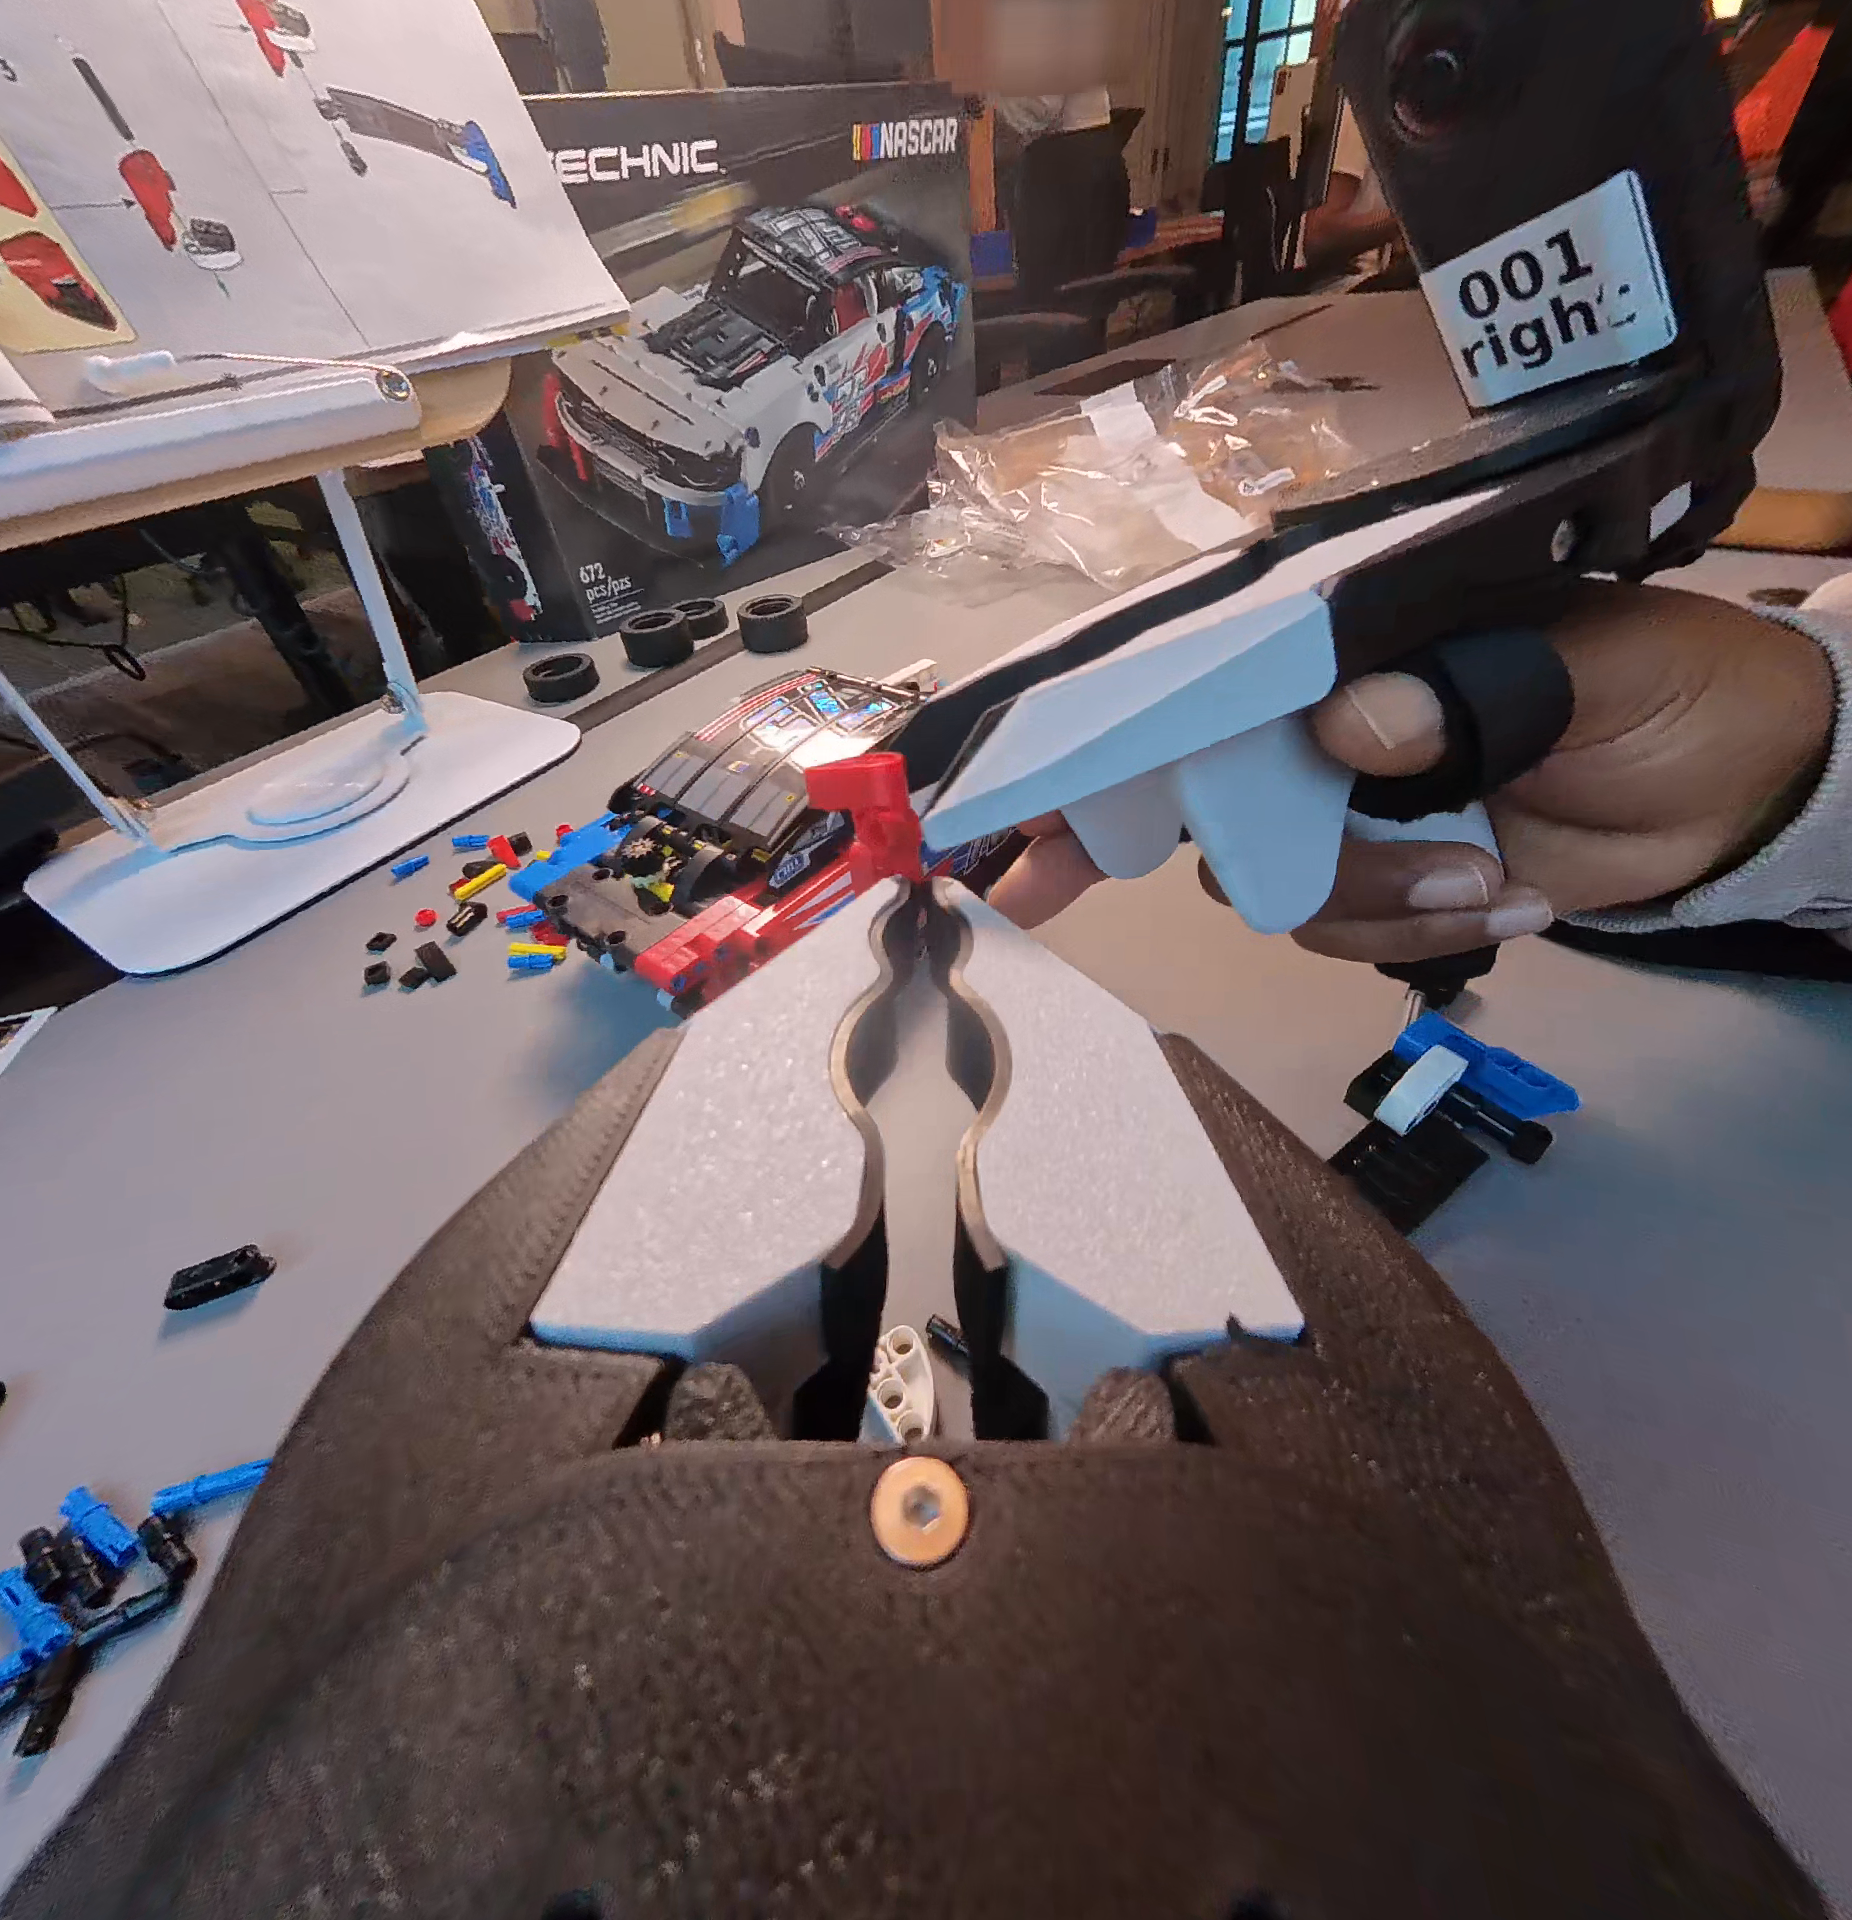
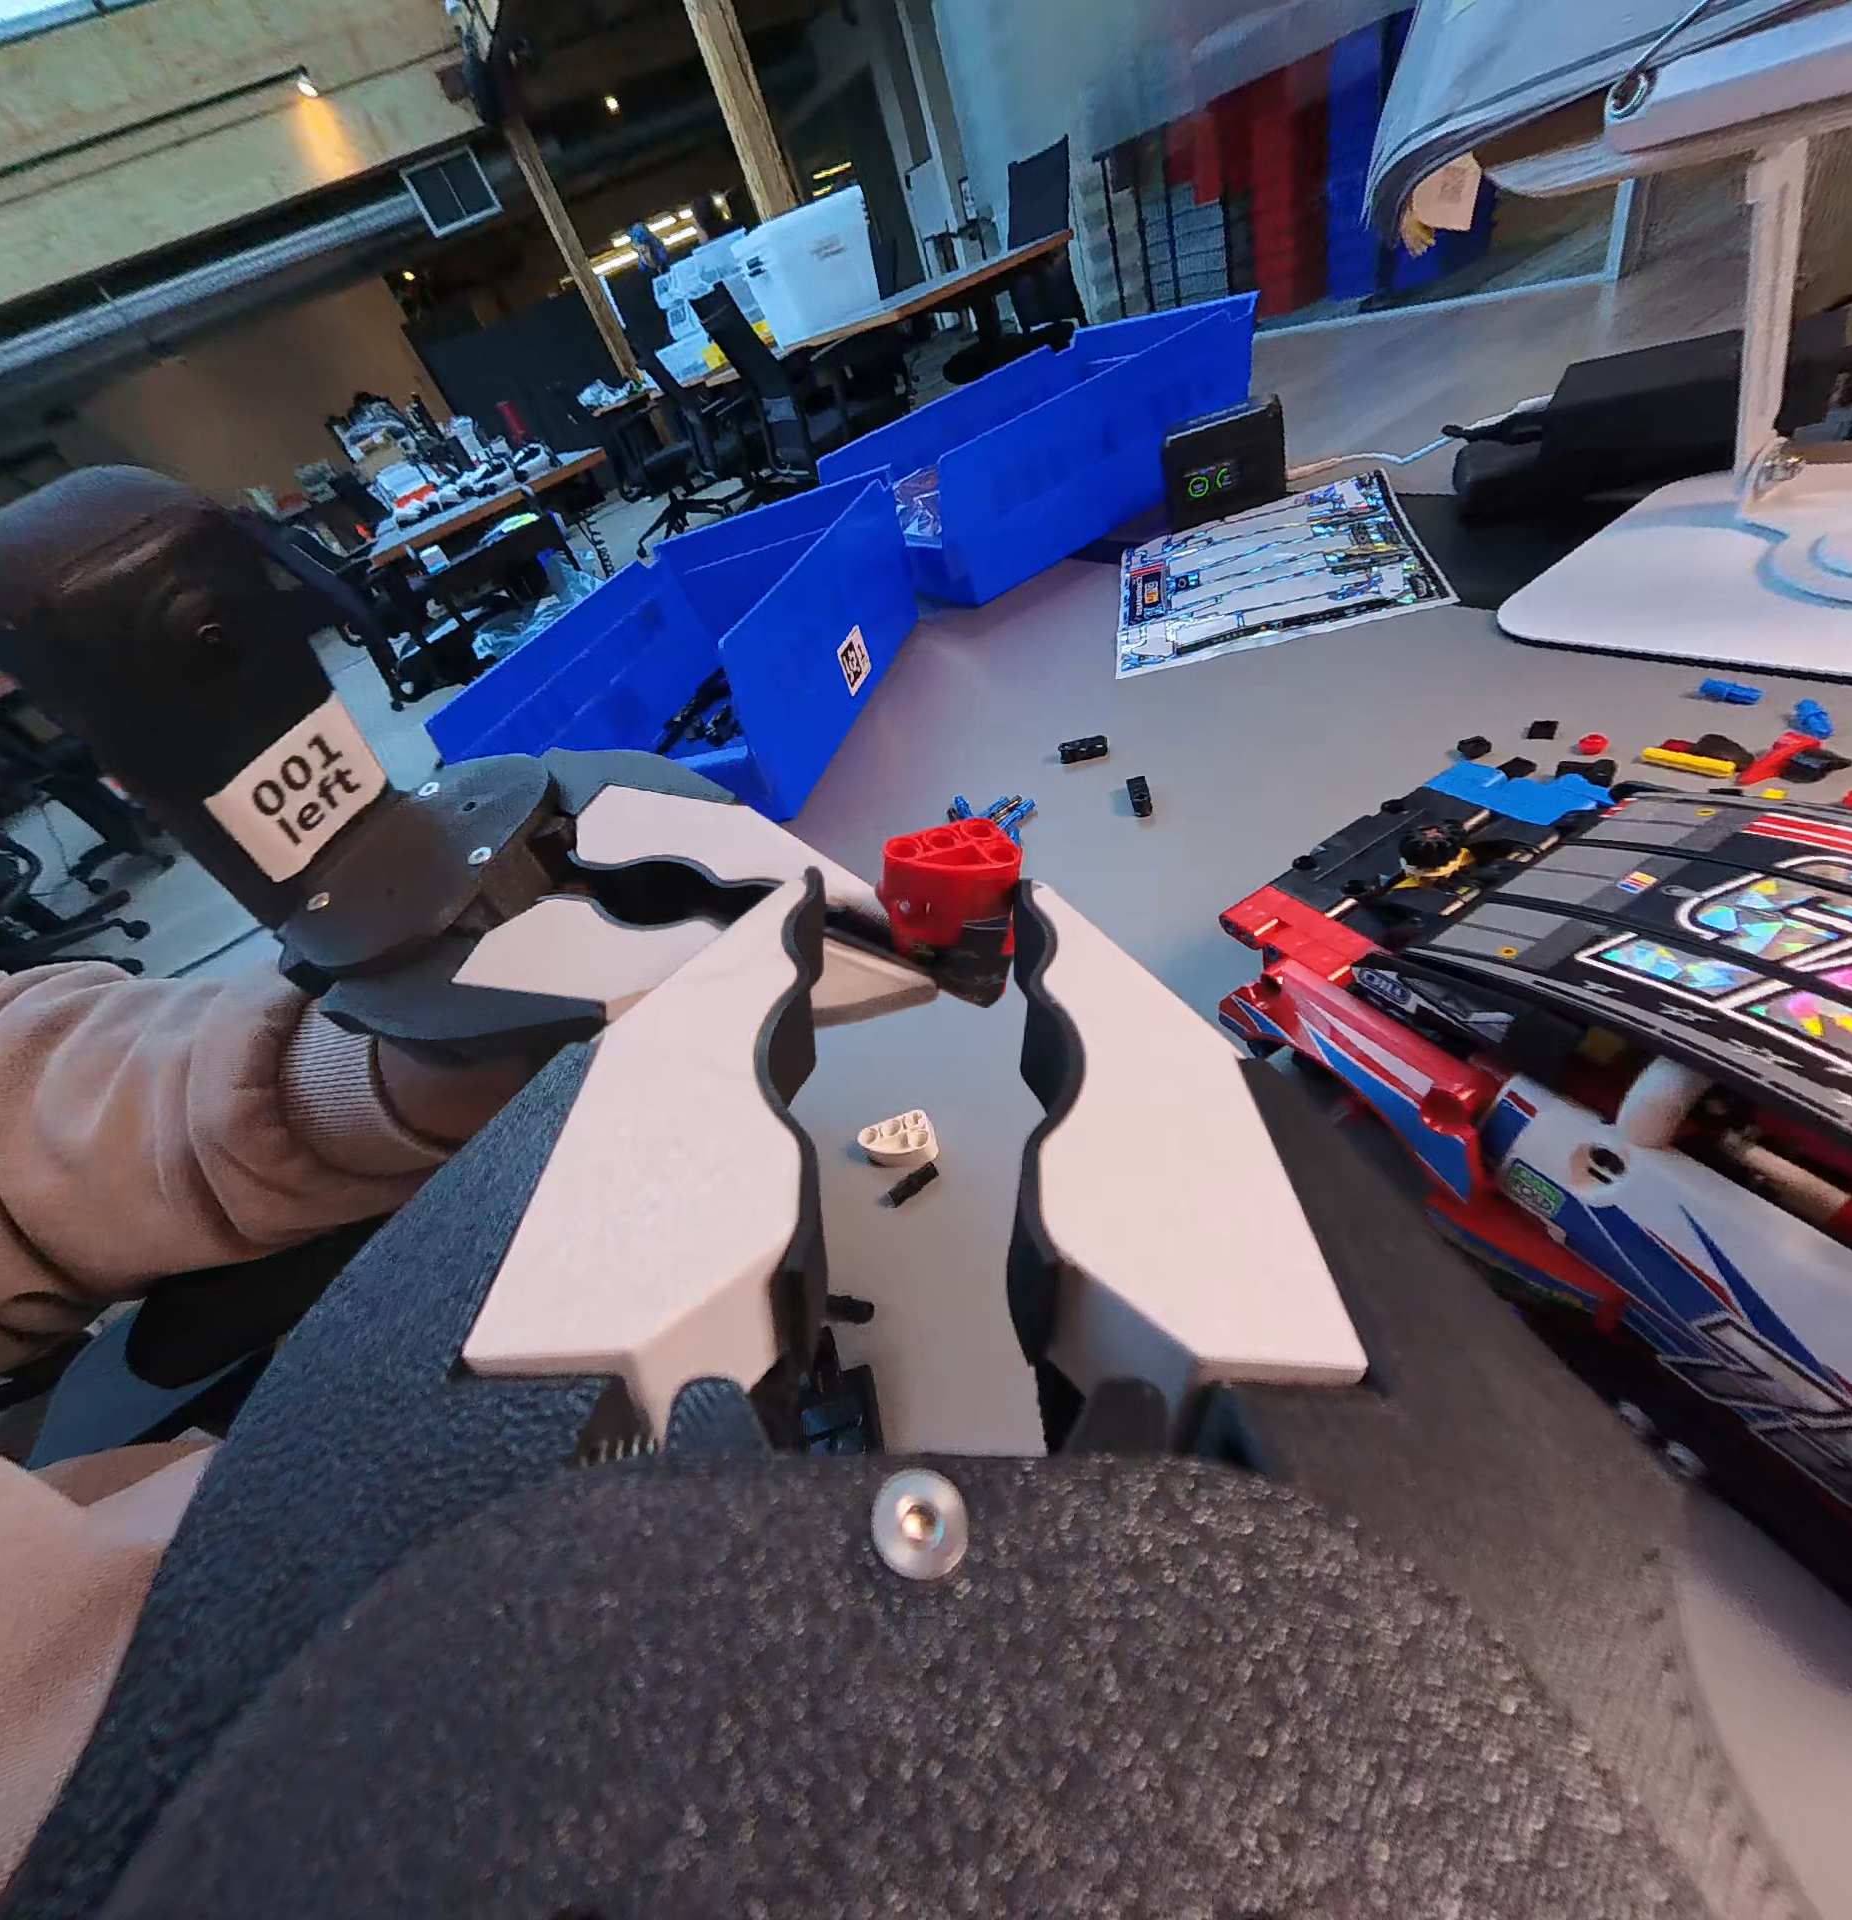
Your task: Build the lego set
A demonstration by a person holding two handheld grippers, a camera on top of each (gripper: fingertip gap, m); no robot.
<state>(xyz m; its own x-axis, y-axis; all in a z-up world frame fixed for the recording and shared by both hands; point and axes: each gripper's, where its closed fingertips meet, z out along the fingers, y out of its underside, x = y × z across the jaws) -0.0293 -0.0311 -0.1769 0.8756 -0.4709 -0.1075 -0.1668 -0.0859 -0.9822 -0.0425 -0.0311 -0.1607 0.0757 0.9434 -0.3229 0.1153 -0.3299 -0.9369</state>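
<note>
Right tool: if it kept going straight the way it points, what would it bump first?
Probably the red piece. It sits right at the right tool's tips, held by the left tool. Whether they already touch is unclear. Farther on are blue bins.

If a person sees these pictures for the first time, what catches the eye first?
A small red plastic Lego piece held up between both grippers' tips, above the grey table. Just right of it lies the half-built red, white and blue Lego race car, its roof stickers shining.
</note>
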